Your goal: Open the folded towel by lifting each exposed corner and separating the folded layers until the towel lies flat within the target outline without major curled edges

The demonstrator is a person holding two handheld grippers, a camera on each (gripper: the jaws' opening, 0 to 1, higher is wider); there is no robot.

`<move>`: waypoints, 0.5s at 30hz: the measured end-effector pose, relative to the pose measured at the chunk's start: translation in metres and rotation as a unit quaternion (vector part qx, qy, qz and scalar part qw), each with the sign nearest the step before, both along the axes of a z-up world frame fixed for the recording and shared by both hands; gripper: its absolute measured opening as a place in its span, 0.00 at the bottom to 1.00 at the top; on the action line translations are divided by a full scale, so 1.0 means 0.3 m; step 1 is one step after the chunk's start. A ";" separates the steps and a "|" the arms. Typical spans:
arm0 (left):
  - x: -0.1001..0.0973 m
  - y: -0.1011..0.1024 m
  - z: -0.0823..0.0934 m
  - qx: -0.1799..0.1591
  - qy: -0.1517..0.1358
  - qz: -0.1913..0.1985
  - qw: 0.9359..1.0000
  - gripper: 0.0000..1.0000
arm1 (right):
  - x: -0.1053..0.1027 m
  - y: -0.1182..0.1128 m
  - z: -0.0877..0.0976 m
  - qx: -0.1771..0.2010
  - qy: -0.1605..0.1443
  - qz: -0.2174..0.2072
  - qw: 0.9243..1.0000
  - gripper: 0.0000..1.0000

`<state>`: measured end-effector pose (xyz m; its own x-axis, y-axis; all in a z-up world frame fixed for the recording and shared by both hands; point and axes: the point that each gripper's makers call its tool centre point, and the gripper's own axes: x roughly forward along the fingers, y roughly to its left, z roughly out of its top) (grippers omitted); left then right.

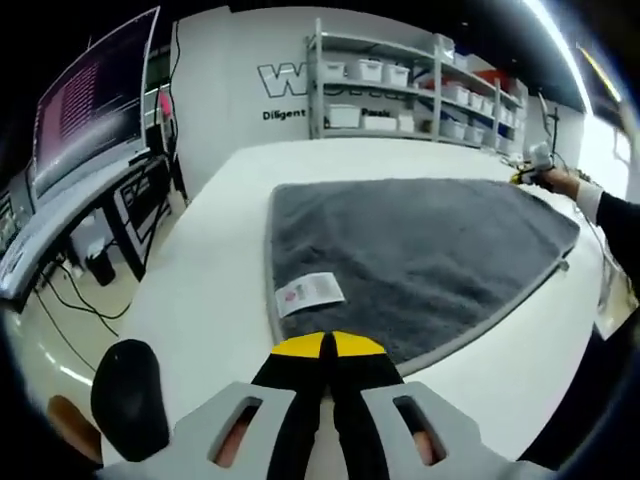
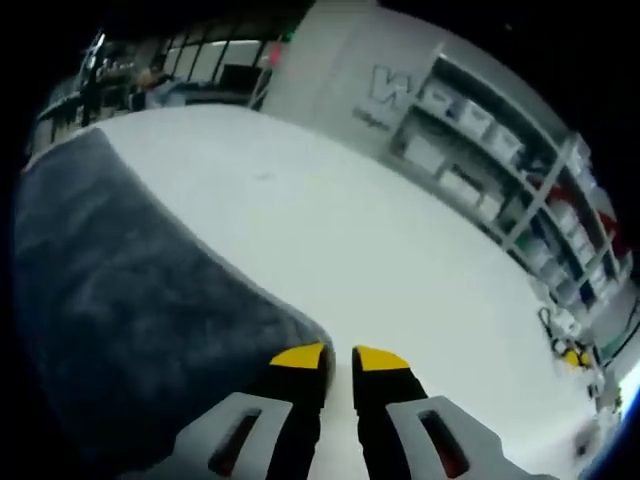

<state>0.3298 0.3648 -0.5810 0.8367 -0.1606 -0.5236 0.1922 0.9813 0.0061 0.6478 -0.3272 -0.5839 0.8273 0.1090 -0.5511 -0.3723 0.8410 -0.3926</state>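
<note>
Tongs first: our left tongs (image 1: 328, 345) sit with the yellow tips pressed together at the near edge of the grey towel (image 1: 410, 250), with no cloth visibly between them, so we read them as closed on nothing. Our right tongs (image 2: 338, 358) show a narrow gap between the tips, parted, hovering at a rounded towel corner (image 2: 300, 325) without gripping it. Towel lies spread across the white counter (image 1: 220, 290), white label (image 1: 309, 293) face up near the left tongs; we see no target outline. In the left gripper view the far right corner appears to reach the counter edge. Risks, as we judge them: a pull from either side could drag that corner off the counter, and a pinch taking two layers would shift the whole towel rather than separate it. A curled hem at the right-hand corner may persist if released early.
</note>
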 end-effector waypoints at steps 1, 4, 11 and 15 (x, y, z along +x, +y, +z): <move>0.002 -0.004 0.005 -0.001 -0.005 -0.002 1.000 0.00 | -0.024 0.012 0.003 0.002 -0.003 -0.001 1.000 0.07; 0.006 -0.015 0.018 -0.012 -0.017 -0.006 1.000 0.00 | -0.041 0.015 0.016 0.021 -0.007 -0.003 1.000 0.07; 0.012 -0.017 0.026 -0.019 -0.029 -0.003 0.999 0.01 | -0.133 0.058 0.037 0.079 0.000 0.000 0.997 0.00; 0.015 -0.026 0.035 -0.021 -0.038 -0.006 0.999 0.02 | -0.191 0.090 0.035 0.090 0.006 0.010 0.996 0.00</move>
